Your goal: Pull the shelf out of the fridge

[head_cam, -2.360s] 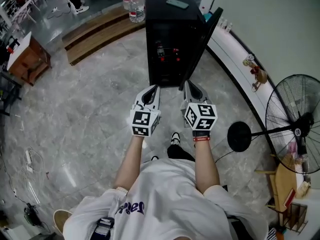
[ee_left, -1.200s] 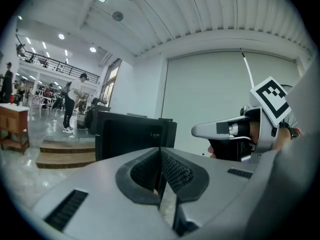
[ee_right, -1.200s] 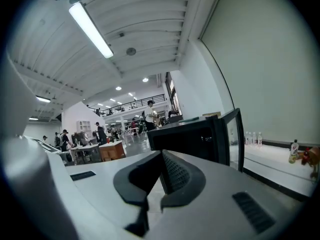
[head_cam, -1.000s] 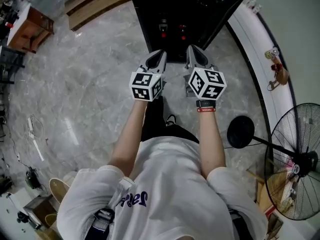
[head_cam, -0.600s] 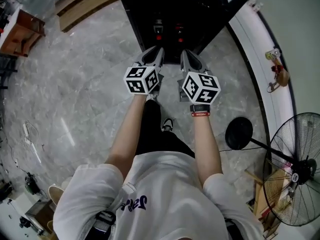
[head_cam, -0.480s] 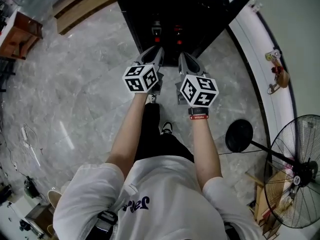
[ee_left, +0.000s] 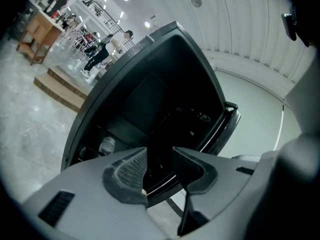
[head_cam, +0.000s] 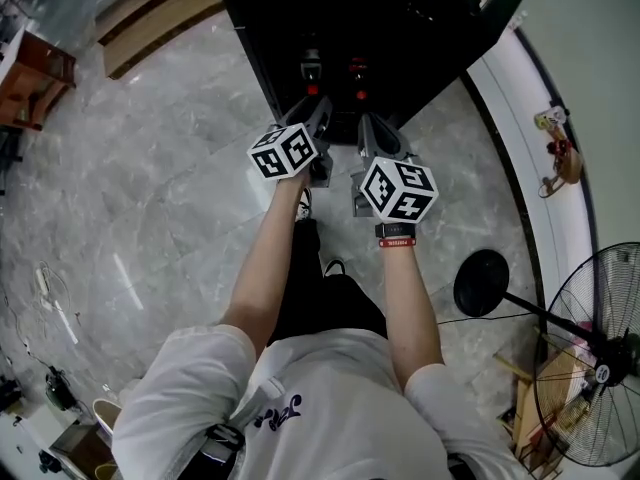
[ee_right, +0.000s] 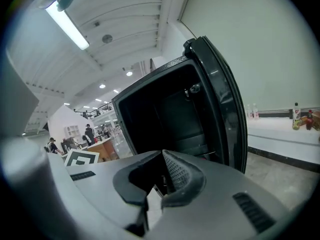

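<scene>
Black mini fridge (head_cam: 360, 8) stands upright, open front facing the person. Its door (head_cam: 495, 13) is swung out to the right, edge near the white ledge (head_cam: 525, 108).

Shelf (ee_right: 194, 145) is still inside, low in the dark cavity. It reads only as a level ledge in the right gripper view. Long axis looks side to side w/ front edge toward the grippers, but detail is too dark to be sure. Two red items (head_cam: 312, 68) sit inside.

L gripper (head_cam: 320, 110) is at the opening; jaws have just been opening, now moderately apart w/ nothing between them. R gripper (head_cam: 368, 126) is just beside it, tips look closed together, holding nothing.

Marble floor (head_cam: 150, 198) is open to the left. On the right, a standing fan (head_cam: 590, 388) is well apart from the fridge.

No brand legible on the fridge. Wristband (head_cam: 397, 241) print too small to read, shirt print unreadable. Gripper cubes carry b/w square markers.
</scene>
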`<state>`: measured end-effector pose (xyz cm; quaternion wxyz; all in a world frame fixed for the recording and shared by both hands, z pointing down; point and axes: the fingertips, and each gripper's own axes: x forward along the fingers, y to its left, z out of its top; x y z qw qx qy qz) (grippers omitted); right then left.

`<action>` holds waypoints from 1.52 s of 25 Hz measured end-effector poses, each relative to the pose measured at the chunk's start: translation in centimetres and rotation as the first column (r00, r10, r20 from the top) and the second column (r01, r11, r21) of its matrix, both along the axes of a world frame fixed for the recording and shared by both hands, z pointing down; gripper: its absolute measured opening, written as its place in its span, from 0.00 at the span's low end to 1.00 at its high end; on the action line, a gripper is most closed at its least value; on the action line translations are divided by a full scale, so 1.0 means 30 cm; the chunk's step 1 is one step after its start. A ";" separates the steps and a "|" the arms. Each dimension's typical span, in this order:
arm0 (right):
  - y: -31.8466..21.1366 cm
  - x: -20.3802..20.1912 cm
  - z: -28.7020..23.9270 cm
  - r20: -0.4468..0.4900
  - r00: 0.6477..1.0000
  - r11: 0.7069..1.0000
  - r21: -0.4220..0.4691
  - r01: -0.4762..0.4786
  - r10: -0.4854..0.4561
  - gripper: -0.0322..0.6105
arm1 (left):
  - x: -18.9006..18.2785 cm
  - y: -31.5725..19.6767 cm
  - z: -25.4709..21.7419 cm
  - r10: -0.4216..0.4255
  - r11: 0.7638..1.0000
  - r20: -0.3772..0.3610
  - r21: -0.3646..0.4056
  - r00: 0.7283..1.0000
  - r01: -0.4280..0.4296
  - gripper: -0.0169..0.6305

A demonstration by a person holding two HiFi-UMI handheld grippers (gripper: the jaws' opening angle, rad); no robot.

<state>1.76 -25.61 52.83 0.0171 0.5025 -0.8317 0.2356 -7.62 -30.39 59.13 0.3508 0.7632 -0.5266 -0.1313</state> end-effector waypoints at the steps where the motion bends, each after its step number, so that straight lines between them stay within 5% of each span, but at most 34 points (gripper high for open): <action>1: -0.010 -0.011 0.011 0.001 1.000 1.000 -0.001 0.003 -0.003 0.07 | -0.007 -0.016 0.017 -0.004 1.000 -0.023 -0.007 1.000 0.003 0.28; 9: -0.086 -0.031 0.085 -0.022 1.000 1.000 -0.012 -0.011 0.011 0.07 | -0.024 -0.158 0.130 -0.026 0.998 -0.160 -0.057 0.987 0.017 0.35; 17: -0.163 -0.022 0.159 0.012 1.000 1.000 -0.013 -0.027 0.027 0.07 | -0.043 -0.290 0.241 -0.112 0.992 -0.358 -0.097 0.927 0.083 0.38; 23: -0.221 -0.022 0.209 0.043 0.999 1.000 -0.008 -0.029 0.030 0.08 | -0.069 -0.387 0.302 -0.183 0.982 -0.552 -0.144 0.813 0.123 0.40; 38: -0.362 0.005 0.304 0.077 0.996 0.999 -0.031 -0.043 0.045 0.08 | -0.069 -0.626 0.410 -0.220 0.975 -0.643 -0.152 0.733 0.159 0.40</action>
